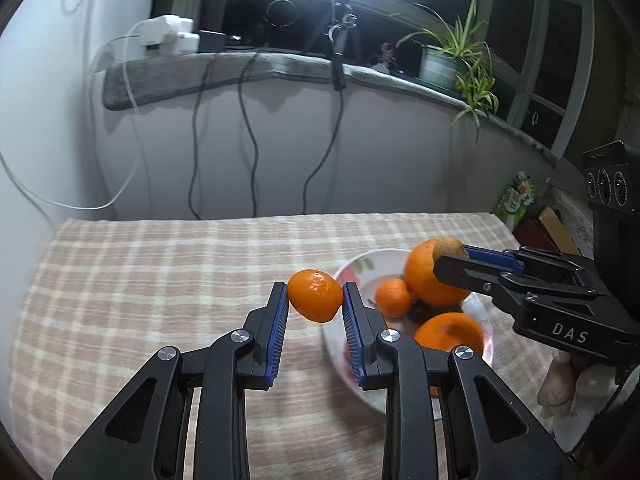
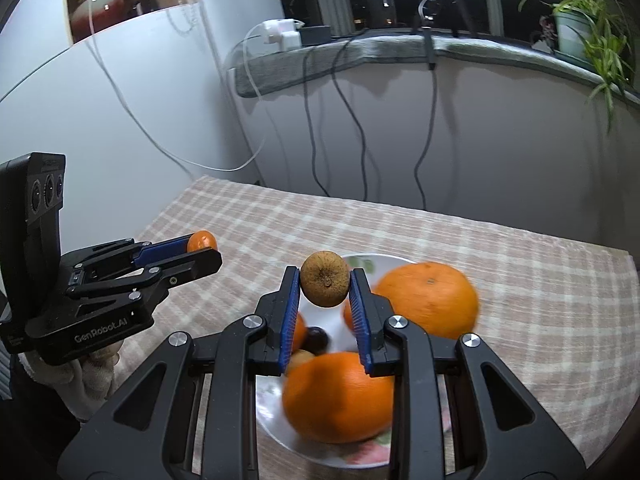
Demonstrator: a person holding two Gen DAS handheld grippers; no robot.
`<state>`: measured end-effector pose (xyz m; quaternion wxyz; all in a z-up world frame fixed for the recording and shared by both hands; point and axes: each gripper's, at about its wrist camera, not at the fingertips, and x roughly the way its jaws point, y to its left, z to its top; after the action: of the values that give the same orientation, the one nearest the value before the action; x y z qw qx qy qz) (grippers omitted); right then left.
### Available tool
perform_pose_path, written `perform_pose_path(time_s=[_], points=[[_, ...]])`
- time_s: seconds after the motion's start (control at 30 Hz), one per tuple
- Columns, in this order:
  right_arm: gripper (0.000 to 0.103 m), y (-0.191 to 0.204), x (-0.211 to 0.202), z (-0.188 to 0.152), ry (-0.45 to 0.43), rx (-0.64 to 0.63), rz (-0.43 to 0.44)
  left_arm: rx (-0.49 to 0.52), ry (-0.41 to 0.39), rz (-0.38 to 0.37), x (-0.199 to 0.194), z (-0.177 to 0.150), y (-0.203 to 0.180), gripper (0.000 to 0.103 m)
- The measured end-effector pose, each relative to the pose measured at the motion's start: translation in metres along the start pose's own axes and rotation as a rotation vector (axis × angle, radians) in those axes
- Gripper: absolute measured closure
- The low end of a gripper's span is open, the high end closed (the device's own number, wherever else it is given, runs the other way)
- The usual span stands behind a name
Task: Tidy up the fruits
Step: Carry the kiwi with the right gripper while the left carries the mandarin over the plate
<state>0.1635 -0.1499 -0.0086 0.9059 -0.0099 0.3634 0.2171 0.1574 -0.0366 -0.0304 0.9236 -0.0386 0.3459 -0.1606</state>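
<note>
My left gripper [image 1: 315, 295] is shut on a small orange mandarin [image 1: 316, 295] and holds it above the checked tablecloth, just left of the white floral bowl [image 1: 352, 270]. My right gripper [image 2: 325, 283] is shut on a brown kiwi [image 2: 325, 283] and holds it above the bowl [image 2: 360, 260]. The bowl holds two big oranges [image 2: 430, 300] [image 2: 338, 398], a small mandarin [image 1: 393, 297] and dark small fruits [image 2: 316, 338]. The right gripper also shows in the left wrist view [image 1: 450, 254], and the left gripper in the right wrist view [image 2: 204, 246].
The table has a beige checked cloth [image 1: 180, 280]. Cables hang down the wall behind [image 1: 248, 140]. A windowsill holds a potted plant [image 1: 452, 60], chargers and a tripod with a ring light. Boxes [image 1: 516, 200] stand past the table's right edge.
</note>
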Motion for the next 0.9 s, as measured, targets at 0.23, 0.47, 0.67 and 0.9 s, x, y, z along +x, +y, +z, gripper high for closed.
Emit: perform_pose_path(time_s=[0.23, 0.47, 0.67, 0.9], points=[[0.077, -0.010, 0.002, -0.002, 0.007, 0.021, -0.004, 0.013, 0.028, -0.021, 0.016, 0.003, -0.013, 0.077], [0.077, -0.011, 0.008, -0.005, 0.024, 0.020, 0.002, 0.016, 0.044, -0.020, 0.025, 0.004, -0.017, 0.077], [0.077, -0.012, 0.011, -0.007, 0.035, 0.023, 0.006, 0.018, 0.055, -0.016, 0.030, 0.005, -0.017, 0.077], [0.077, -0.012, 0.011, -0.007, 0.035, 0.025, 0.008, 0.027, 0.063, -0.022, 0.033, 0.004, -0.020, 0.077]])
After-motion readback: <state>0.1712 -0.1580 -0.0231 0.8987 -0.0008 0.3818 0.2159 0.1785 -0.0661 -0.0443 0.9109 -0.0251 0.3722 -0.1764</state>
